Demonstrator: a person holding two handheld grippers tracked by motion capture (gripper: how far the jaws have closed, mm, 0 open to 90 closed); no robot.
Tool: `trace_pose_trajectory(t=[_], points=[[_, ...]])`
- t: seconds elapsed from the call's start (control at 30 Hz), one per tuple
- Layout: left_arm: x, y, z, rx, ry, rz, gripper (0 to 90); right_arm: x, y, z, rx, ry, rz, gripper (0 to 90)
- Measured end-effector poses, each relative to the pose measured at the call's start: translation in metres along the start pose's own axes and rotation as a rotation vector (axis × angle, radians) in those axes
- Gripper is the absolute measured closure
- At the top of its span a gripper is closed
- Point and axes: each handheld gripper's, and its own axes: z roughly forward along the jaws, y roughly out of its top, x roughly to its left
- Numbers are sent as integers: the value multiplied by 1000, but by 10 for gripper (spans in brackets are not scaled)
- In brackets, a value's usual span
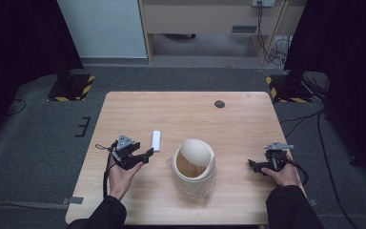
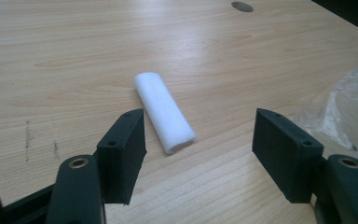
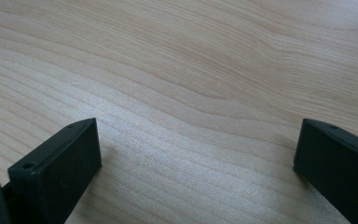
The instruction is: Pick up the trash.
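Note:
A small white roll point(image 1: 157, 140) lies on the wooden table point(image 1: 228, 119), left of centre. My left gripper point(image 1: 145, 156) sits low just in front of it, jaws open and pointing at it. In the left gripper view the roll point(image 2: 164, 112) has its near end just ahead of the left jaw, and neither pad touches it. At the table's middle stands a cream pot point(image 1: 194, 162) with its lid tilted, inside a clear plastic bag. My right gripper point(image 1: 251, 165) rests at the right side of the table, open point(image 3: 198, 149) over bare wood.
A dark round cable hole point(image 1: 219, 104) sits near the table's far edge. The crinkled clear bag point(image 2: 354, 102) lies close to the right of my left gripper. Black stands with yellow-striped bases point(image 1: 71, 88) flank the table on the floor.

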Motion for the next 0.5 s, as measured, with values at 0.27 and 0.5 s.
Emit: trace_pose_trajectory(t=[0.27, 0.5], points=[[6, -2, 27, 42, 31, 14, 384, 0, 0, 0, 0, 1, 0, 7], [11, -2, 50, 69, 58, 9, 410, 0, 0, 0, 0, 1, -1, 7]])
